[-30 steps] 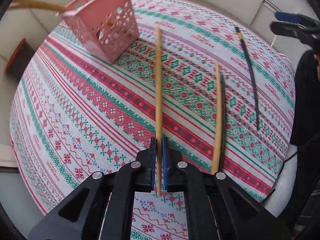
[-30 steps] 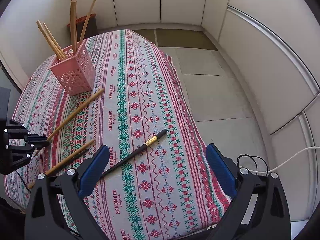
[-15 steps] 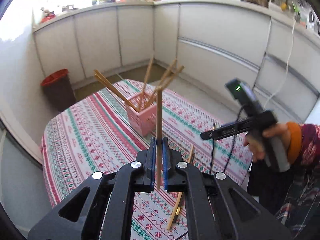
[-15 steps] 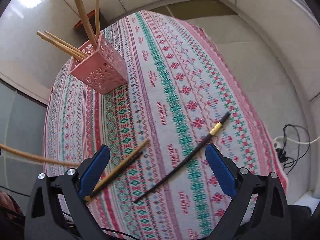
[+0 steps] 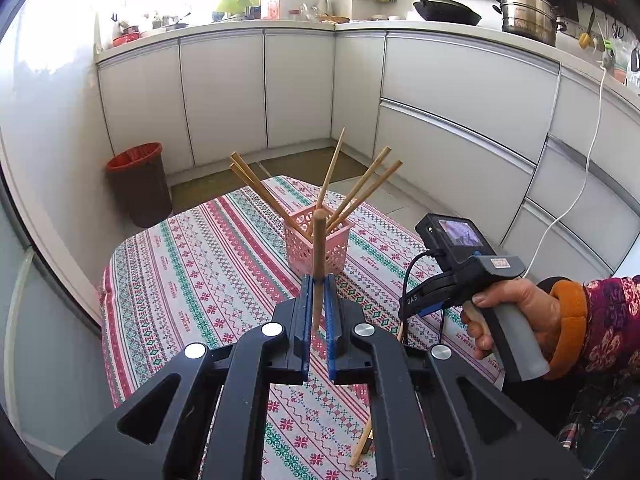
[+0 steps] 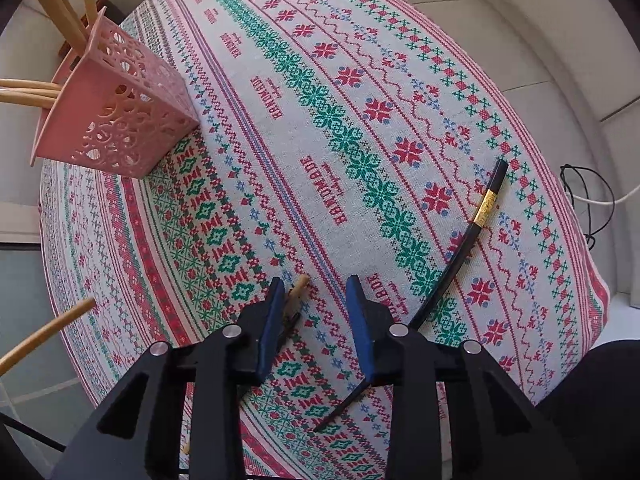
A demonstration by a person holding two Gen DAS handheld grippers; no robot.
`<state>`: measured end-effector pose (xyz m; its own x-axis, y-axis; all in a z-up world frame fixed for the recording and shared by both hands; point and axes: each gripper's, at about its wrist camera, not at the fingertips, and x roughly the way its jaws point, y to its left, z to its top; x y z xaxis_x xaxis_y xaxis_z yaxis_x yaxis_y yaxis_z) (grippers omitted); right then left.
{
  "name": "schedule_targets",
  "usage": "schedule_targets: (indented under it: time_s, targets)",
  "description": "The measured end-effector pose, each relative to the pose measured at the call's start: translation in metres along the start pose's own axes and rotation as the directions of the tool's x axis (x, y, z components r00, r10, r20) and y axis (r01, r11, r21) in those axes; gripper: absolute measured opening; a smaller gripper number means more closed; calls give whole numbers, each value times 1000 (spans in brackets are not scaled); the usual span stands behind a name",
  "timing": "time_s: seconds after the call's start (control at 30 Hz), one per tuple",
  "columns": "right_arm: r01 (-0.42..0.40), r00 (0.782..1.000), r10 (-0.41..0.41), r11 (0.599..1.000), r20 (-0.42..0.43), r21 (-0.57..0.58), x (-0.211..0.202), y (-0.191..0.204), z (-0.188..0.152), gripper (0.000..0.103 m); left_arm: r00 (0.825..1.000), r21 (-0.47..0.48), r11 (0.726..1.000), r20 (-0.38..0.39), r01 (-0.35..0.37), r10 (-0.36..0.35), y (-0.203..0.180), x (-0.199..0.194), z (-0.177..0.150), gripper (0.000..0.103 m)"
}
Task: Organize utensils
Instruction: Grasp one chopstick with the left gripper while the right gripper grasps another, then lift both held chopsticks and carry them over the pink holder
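Where white cabinets (image 5: pixel 224 92) curve, patterned tablecloth (image 6: pixel 360 128), red bin (image 5: pixel 138 184)

A red-rimmed dark waste bin (image 5: pixel 138 184) stands on the floor by the white cabinets (image 5: pixel 224 92). On the counter above sit a black frying pan (image 5: pixel 444 10) and a steel pot (image 5: pixel 528 16). A white cable (image 5: pixel 576 184) hangs down the cabinet fronts. A patterned tablecloth (image 6: pixel 360 120) covers the table.
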<state>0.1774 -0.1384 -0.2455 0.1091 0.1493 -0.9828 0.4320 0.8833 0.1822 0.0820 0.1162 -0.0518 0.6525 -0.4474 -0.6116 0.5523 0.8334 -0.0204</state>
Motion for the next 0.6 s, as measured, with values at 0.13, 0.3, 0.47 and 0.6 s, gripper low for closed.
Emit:
schedule_targets:
  time_s: [0.13,0.3,0.47,0.6]
  targets:
    - [-75,996,78,994,-39,82,3,2,-8,32,1000,5,1000,-9,-17,17,-2,2,-1,5]
    - [-75,997,75,993,3,96,6,17,-5,9,1000,2,1000,-11,-27,27,-1,2,-2,5]
    - [-95,992,88,992,90,84,3,29,-7,5,1000,-4,1000,-6,-28,28,0,0,-2,5]
    - [-143,974,140,990,176,7,-24,37,-11,5,1000,-8,1000,-5,-19,19,0,0,-1,5]
